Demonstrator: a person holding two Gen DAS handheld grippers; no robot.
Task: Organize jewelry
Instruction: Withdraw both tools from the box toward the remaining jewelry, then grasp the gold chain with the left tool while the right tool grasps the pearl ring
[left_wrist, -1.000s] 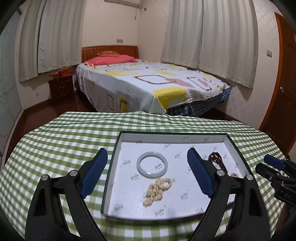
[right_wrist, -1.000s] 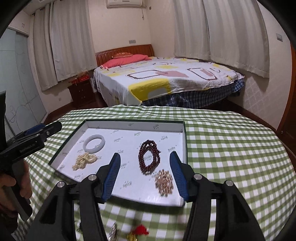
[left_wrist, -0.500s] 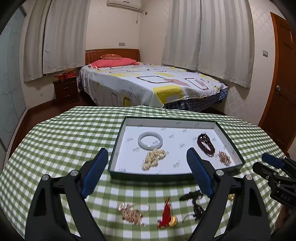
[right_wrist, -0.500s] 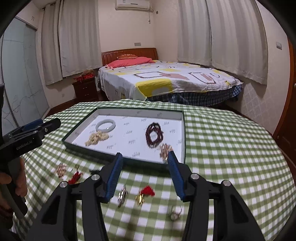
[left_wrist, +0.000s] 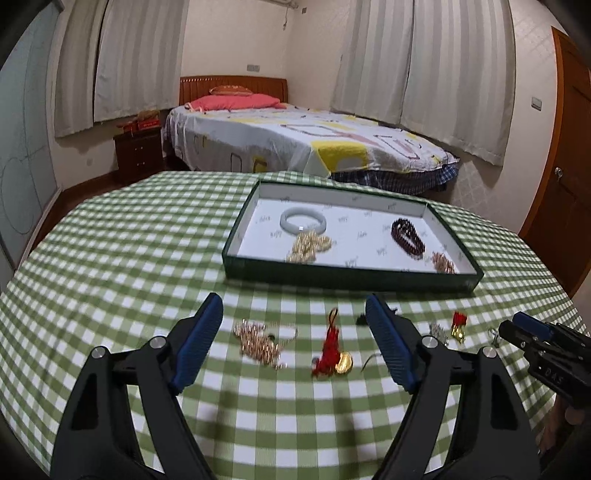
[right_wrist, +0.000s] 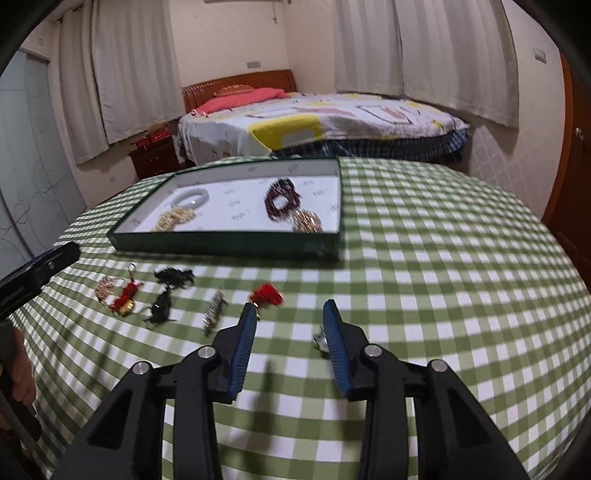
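While both grippers hang over the green checked tablecloth (left_wrist: 122, 236), neither has anything between its fingers. The left gripper (left_wrist: 293, 334) has its blue pads spread wide and closing; a gold chain (left_wrist: 258, 341) and a red tassel charm with a gold piece (left_wrist: 330, 354) lie on the cloth in the gap between the pads, touched by neither. The right gripper (right_wrist: 290, 332) has its pads narrower and closing on bare cloth. A second red tassel charm (right_wrist: 266, 295) lies just beyond its left fingertip, and a small silver piece (right_wrist: 319, 339) sits against the outer side of its right finger, partly hidden by it.

Farther along the cloth stands the dark green tray (right_wrist: 229, 242), holding a pale jade bangle (left_wrist: 303, 220), a gold bead cluster (left_wrist: 308, 248), a dark red bead bracelet (left_wrist: 406, 238) and a rose-gold cluster (left_wrist: 443, 262).

Left of the right gripper lie a silver clip (right_wrist: 214, 312) and two black items (right_wrist: 168, 291), blurred beyond identification. In the left wrist view the right finger covers most of the black items.
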